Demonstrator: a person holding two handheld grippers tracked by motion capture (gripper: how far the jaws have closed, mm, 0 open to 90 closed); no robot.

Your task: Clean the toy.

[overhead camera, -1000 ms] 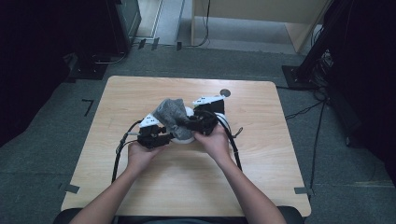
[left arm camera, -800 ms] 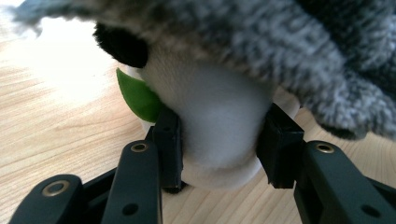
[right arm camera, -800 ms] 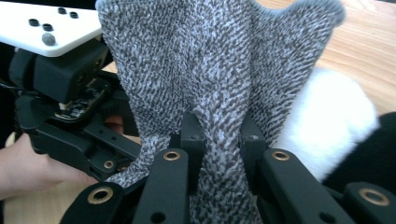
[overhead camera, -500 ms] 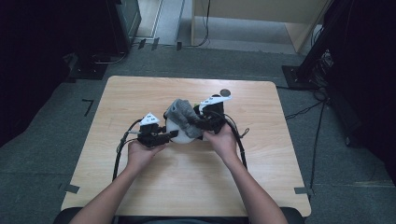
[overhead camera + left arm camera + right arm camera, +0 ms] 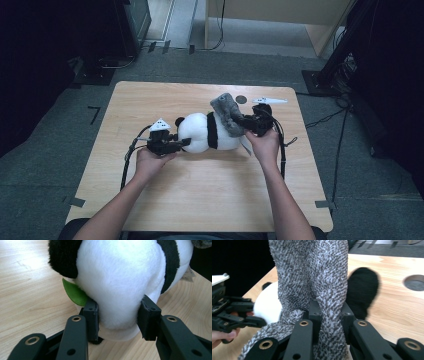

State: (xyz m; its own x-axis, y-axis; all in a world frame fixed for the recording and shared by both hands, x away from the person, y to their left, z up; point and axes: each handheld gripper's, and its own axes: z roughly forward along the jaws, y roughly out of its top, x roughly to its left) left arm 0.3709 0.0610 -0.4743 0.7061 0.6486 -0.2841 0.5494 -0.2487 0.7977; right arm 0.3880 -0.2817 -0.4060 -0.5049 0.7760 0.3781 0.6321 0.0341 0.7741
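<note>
Left gripper point(image 5: 117, 315) squeezes the panda point(image 5: 120, 277), plush bulging softly between its pads; right gripper point(image 5: 328, 312) pinches the limp grey cloth point(image 5: 312, 272) – both light, floppy, best grabbed by a thick fold

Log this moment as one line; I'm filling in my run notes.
left claw: shut on panda plush | right claw: shut on grey sock | sock mostly off panda | table: wooden

free: near table point(image 5: 200, 200) half | blocked: centre, plush panda point(image 5: 200, 132); grey cloth point(image 5: 225, 112)
</note>
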